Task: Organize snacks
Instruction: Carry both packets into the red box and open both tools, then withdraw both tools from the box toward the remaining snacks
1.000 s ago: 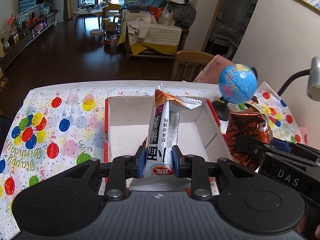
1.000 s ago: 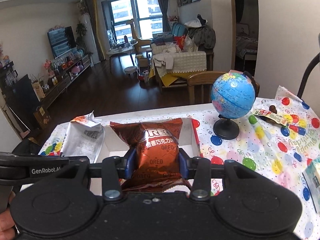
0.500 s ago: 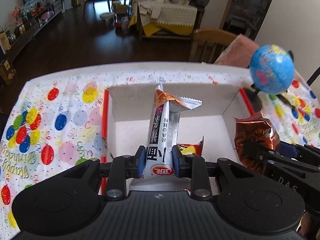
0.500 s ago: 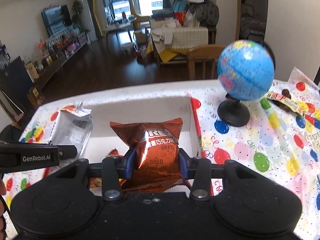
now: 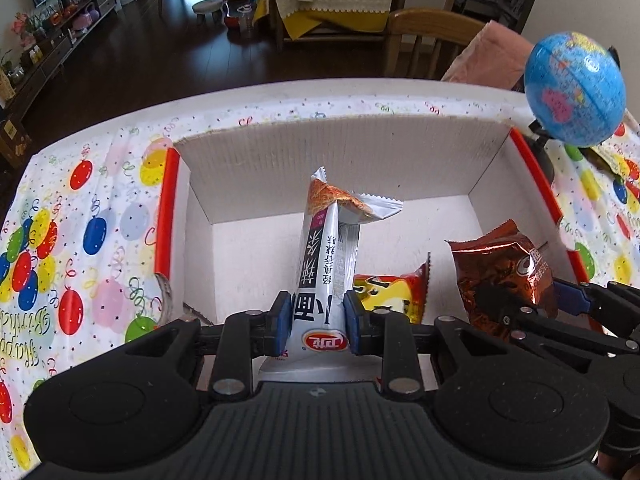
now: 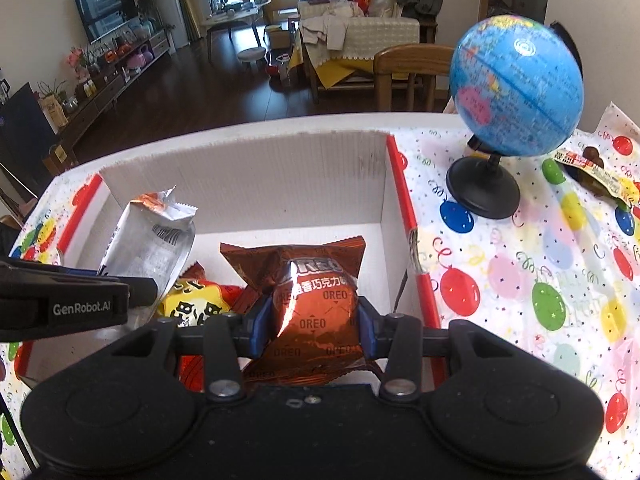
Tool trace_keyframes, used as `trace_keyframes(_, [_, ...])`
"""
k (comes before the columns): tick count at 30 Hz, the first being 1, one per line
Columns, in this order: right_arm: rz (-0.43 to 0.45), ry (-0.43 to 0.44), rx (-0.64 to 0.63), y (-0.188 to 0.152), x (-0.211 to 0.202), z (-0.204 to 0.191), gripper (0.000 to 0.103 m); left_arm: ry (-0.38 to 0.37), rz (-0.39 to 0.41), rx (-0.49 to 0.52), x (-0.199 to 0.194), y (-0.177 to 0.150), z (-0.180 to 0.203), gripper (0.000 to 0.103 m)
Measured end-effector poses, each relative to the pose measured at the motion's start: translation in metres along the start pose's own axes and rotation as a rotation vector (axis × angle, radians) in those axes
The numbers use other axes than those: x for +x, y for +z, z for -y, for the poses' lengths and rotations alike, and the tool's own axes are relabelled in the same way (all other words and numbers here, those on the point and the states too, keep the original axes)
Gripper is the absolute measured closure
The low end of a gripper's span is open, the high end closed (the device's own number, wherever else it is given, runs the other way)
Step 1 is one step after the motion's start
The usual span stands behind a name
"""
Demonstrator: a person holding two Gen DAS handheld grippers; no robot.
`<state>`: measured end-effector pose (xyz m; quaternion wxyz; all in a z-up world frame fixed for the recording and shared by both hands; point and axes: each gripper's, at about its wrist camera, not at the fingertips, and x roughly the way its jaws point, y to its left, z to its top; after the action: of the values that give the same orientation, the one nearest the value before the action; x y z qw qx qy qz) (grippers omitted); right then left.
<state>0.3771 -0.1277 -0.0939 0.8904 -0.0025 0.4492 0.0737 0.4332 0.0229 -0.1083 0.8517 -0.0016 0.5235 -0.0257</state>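
Left wrist view: the left tongs (image 5: 316, 326) are clenched on a silver snack packet (image 5: 326, 256), held upright over the open cardboard box (image 5: 340, 152) on the balloon-print desk (image 5: 80, 216). One yellow snack bag (image 5: 394, 290) already lies on the box floor, just beside the packet. At the right, the right tongs (image 5: 560, 300) carry one brown Oreo bag (image 5: 500, 276) over the same box. One blue globe (image 5: 574, 88) stands outside its right wall.

Right wrist view: the right tongs grasp the Oreo bag (image 6: 310, 300) by its sides, above the box interior. The left tongs (image 6: 140, 290) enter from the left with the silver packet. One more wrapper (image 6: 596, 174) lies on the desk beyond the globe.

The step in hand looks like dropping both snacks into the box; next, each pair of tongs would need lowering toward the floor and releasing, clear of the yellow bag. Counted: four snacks, one box, one globe.
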Motion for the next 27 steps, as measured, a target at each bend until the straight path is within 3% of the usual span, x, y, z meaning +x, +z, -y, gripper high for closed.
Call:
trace_keyframes(8, [-0.003, -0.018, -0.038, -0.003, 0.001, -0.007, 0.060, 0.025, 0.003, 0.005, 0.003, 0.001, -0.001, 0.076])
trace_keyframes(13, [-0.001, -0.018, -0.040, -0.003, -0.001, -0.006, 0.054, 0.018, -0.007, -0.019, 0.001, 0.001, -0.008, 0.072])
trace_keyframes(17, [0.010, -0.013, -0.047, -0.004, -0.008, -0.007, 0.049, 0.004, 0.012, -0.042, -0.009, 0.000, -0.015, 0.048])
trace_keyframes(27, [0.065, 0.002, -0.033, -0.008, -0.043, -0.004, 0.038, -0.032, 0.066, -0.042, -0.050, -0.010, -0.015, 0.042])
